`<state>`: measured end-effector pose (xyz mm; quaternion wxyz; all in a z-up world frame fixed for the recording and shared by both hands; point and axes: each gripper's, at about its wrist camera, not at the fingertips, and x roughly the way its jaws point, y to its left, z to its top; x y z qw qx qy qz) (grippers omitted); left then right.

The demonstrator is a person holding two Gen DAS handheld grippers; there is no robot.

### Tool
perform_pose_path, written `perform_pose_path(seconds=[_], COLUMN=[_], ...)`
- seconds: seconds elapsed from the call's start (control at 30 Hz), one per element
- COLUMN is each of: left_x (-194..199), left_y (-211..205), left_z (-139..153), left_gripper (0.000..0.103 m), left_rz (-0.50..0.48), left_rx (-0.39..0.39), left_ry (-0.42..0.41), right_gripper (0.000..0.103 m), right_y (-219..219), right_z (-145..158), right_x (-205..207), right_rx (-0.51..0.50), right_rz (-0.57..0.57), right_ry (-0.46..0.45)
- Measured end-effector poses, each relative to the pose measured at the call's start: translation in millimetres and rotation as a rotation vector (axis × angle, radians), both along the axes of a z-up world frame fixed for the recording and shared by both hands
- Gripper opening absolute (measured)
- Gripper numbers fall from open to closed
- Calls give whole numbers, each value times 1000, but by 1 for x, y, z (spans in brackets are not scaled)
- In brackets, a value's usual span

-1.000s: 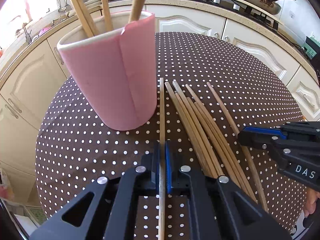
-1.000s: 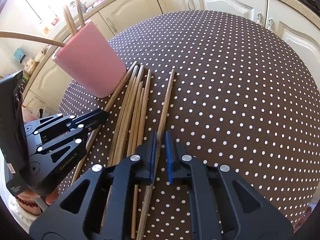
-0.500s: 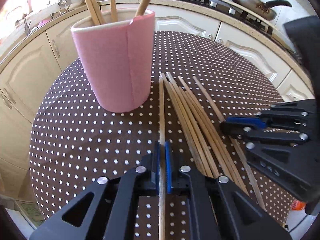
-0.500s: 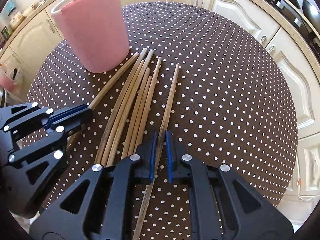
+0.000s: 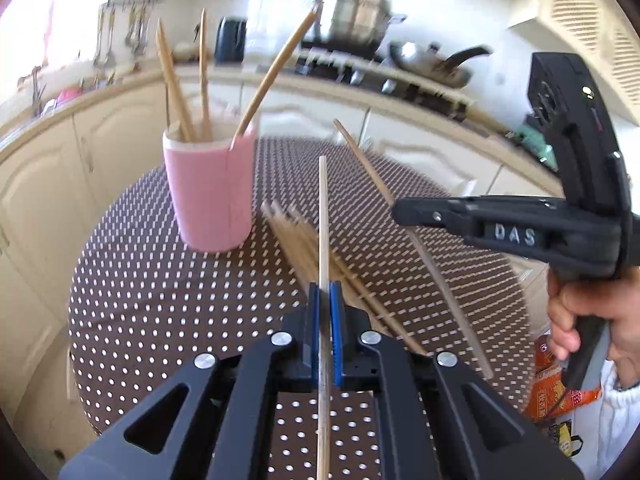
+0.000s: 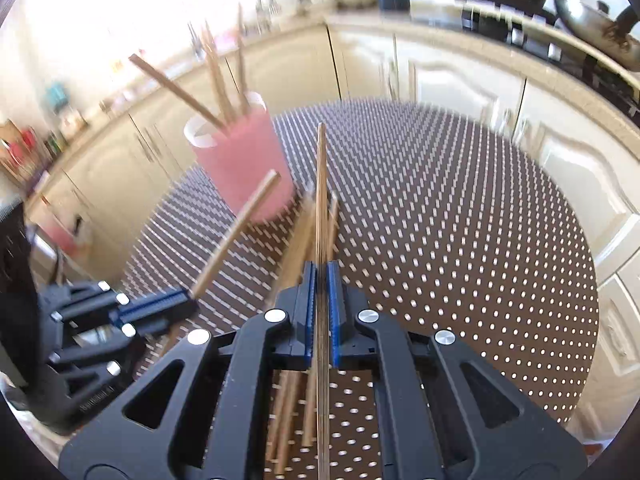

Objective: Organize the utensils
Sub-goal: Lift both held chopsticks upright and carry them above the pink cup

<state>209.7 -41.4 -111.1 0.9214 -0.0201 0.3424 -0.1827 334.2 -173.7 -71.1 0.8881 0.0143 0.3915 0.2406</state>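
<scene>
A pink holder with several wooden chopsticks in it stands on the dotted table; it also shows in the right wrist view. My left gripper is shut on one chopstick, lifted off the table. My right gripper is shut on another chopstick, also raised; it shows in the left wrist view with its chopstick. A bundle of chopsticks lies on the table beside the holder.
The round table has a brown white-dotted cloth. Cream kitchen cabinets and a counter with a stove and pans ring it behind. An orange bag sits on the floor at the right.
Both grippers have lifted their chopsticks off the table and tilted up. The bundle stays on the cloth.
</scene>
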Motion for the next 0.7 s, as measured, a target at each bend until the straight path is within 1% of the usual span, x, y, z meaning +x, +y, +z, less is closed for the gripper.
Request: perform_pose_path(seconds=[0.1, 0.17, 0.2, 0.3, 0.43, 0.53, 0.7], left_x=[-18, -27, -30, -39, -49, -42, -8], left_y=[6, 8, 10, 12, 25, 35, 52], left_z=[15, 26, 31, 45, 66, 79, 93], left_gripper=[5, 5, 5, 5, 5, 5, 5], left_rz=[-14, -11, -10, -7, 13, 70, 168], left_rx=[-38, -60, -70, -102, -156, -181, -222], left_ry=[-89, -147, -175, -258, -358, -409, -469], right_gripper=[7, 7, 7, 7, 7, 7, 7], right_y=[-4, -10, -14, -10, -3, -2, 9], right_z=[18, 32, 38, 54, 73, 79, 88], right_x=[-18, -22, -22, -14, -7, 5, 30], right_rx=[54, 79, 96, 137, 178, 200, 231], right_rz=[1, -4, -4, -10, -17, -29, -50], right_ry=[-65, -107, -123, -163, -219, -256, -330])
